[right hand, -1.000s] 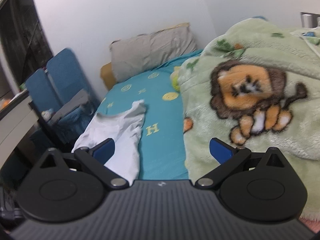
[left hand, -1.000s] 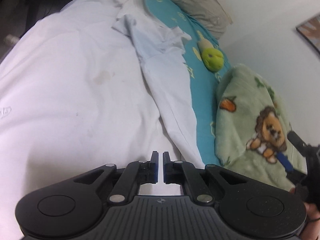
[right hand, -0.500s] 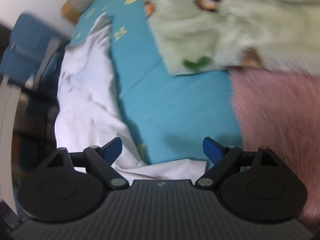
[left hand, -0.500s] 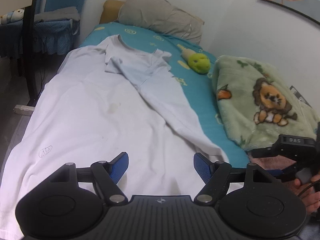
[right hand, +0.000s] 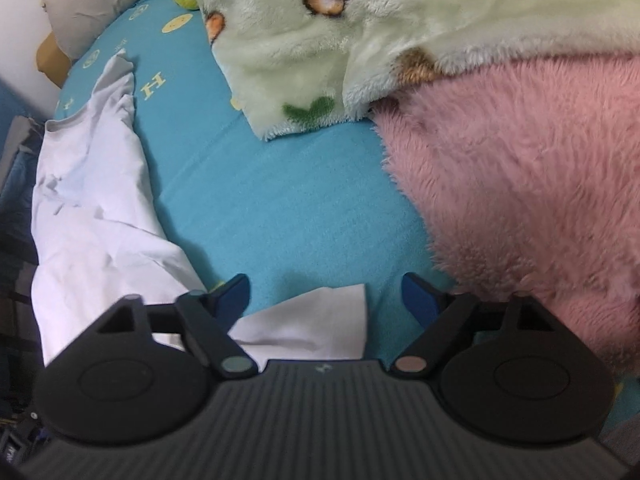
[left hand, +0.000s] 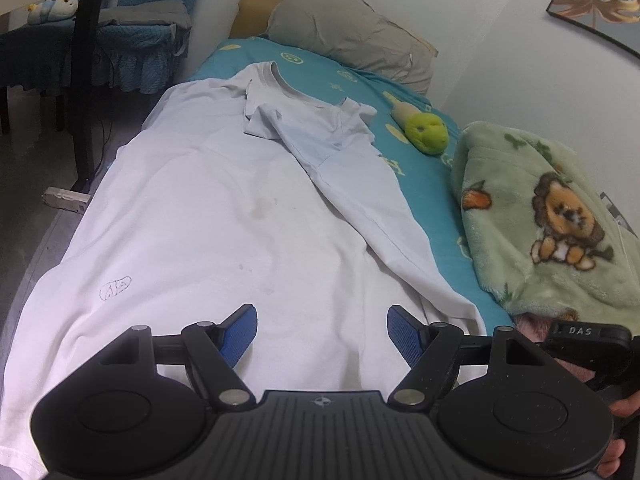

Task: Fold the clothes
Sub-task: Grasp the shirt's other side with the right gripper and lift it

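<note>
A white T-shirt point(left hand: 224, 216) lies spread along the teal bed, with its right side folded over toward the middle and the collar at the far end. My left gripper point(left hand: 322, 330) hovers open above the shirt's hem, nothing between its blue pads. In the right wrist view the same shirt point(right hand: 92, 200) runs down the left side, and one white corner point(right hand: 316, 316) lies between the fingers of my right gripper point(right hand: 326, 298), which is open just above the teal sheet point(right hand: 280, 200).
A green lion blanket point(left hand: 560, 216) and a pink fleece point(right hand: 520, 184) fill the bed's right side. A green plush toy point(left hand: 426, 134) and a grey pillow point(left hand: 352, 32) lie near the head. A blue chair point(left hand: 132, 40) stands left of the bed.
My left gripper went from shut to open and pulled back, showing the whole shirt. The right gripper tilted down from facing the room to hover over the shirt's corner on the sheet.
</note>
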`<state>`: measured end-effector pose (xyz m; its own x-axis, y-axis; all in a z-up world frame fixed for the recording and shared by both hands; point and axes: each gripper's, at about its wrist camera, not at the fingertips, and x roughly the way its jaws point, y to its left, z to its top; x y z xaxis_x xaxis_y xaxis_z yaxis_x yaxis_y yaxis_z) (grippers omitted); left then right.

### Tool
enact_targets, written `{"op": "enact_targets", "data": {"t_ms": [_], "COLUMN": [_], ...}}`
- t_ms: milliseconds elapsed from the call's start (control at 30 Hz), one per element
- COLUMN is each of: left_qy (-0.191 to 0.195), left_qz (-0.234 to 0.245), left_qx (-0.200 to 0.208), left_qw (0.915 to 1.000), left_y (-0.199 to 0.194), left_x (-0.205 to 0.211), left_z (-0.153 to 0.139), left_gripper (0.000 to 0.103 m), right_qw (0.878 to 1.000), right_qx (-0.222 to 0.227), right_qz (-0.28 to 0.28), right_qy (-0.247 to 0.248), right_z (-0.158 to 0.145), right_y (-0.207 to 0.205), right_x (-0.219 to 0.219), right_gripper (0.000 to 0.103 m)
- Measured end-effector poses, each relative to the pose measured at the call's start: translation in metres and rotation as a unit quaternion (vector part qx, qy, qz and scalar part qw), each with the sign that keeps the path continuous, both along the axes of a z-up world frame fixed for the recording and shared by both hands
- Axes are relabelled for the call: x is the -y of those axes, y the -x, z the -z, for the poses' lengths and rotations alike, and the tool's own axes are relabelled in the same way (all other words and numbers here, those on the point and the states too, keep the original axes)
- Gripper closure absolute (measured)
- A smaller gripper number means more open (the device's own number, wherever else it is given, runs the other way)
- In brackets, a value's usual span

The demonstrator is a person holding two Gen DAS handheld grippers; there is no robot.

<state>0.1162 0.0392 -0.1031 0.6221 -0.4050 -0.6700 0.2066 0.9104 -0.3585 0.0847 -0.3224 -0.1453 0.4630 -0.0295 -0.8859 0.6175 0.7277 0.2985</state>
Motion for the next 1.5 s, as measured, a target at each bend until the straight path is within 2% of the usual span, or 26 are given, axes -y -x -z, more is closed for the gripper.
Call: {"op": "enact_targets", "data": {"t_ms": [267,567,700,733,767,833,867,933,967,1033,1133,1233,1300,1433,1500], "left_qy": [-0.005,-0.001,-0.004,-0.007,-0.008,-0.009,-0.008,-0.004,0.001,0.01,0.017,0.027,0.032,0.032,0.036], "left_qz": [-0.009,-0.022,-0.015,-0.013,-0.012,-0.01,-0.01,-0.015,-0.017,-0.022,-0.032,-0.039,-0.044,-0.055,-0.06], "left_qx": [0.022,0.012,0.013,0.012,0.012,0.01,0.011,0.012,0.012,0.011,0.011,0.013,0.016,0.02,0.019], "left_qw": [0.9997,0.9997,0.9998,0.9998,0.9998,0.9999,0.9999,0.9998,0.9998,0.9996,0.9993,0.9988,0.9984,0.9978,0.9974], "left_y": [0.009,0.004,0.003,0.003,0.003,0.003,0.003,0.004,0.004,0.003,0.001,0.001,0.001,0.0,-0.001], "left_x": [-0.002,-0.002,0.003,0.005,0.005,0.006,0.006,0.004,0.002,-0.002,-0.005,-0.01,-0.013,-0.018,-0.021], "left_z": [-0.003,0.002,0.003,0.004,0.004,0.006,0.006,0.005,0.004,0.004,0.001,-0.002,-0.005,-0.009,-0.01], "left_gripper": [0.029,0.029,0.029,0.029,0.029,0.029,0.029,0.029,0.029,0.029,0.029,0.029,0.029,0.029,0.029], "right_qw": [0.997,0.999,0.999,0.999,0.999,0.998,0.998,0.997,0.996,0.991,0.973,0.942,0.915,0.852,0.833], "right_qx": [0.001,-0.009,0.0,0.004,0.008,0.017,0.021,0.035,0.048,0.079,0.143,0.186,0.203,0.193,0.167], "right_qz": [-0.045,-0.021,-0.032,-0.037,-0.041,-0.05,-0.054,-0.059,-0.062,-0.074,-0.12,-0.202,-0.266,-0.408,-0.459], "right_qy": [0.06,0.022,0.021,0.02,0.02,0.019,0.018,0.021,0.035,0.072,0.137,0.194,0.225,0.265,0.259], "right_z": [0.001,0.012,0.012,0.011,0.01,0.009,0.008,0.004,-0.002,-0.017,-0.042,-0.06,-0.07,-0.061,-0.052], "right_y": [0.001,0.002,0.0,0.0,0.0,0.0,0.0,0.001,0.004,0.009,0.022,0.032,0.039,0.049,0.05], "right_x": [-0.025,-0.021,-0.025,-0.027,-0.028,-0.031,-0.032,-0.034,-0.036,-0.042,-0.065,-0.098,-0.122,-0.174,-0.193], "right_gripper": [0.022,0.021,0.022,0.027,0.037,0.062,0.082,0.086,0.09,0.09,0.091,0.091,0.091,0.091,0.091]}}
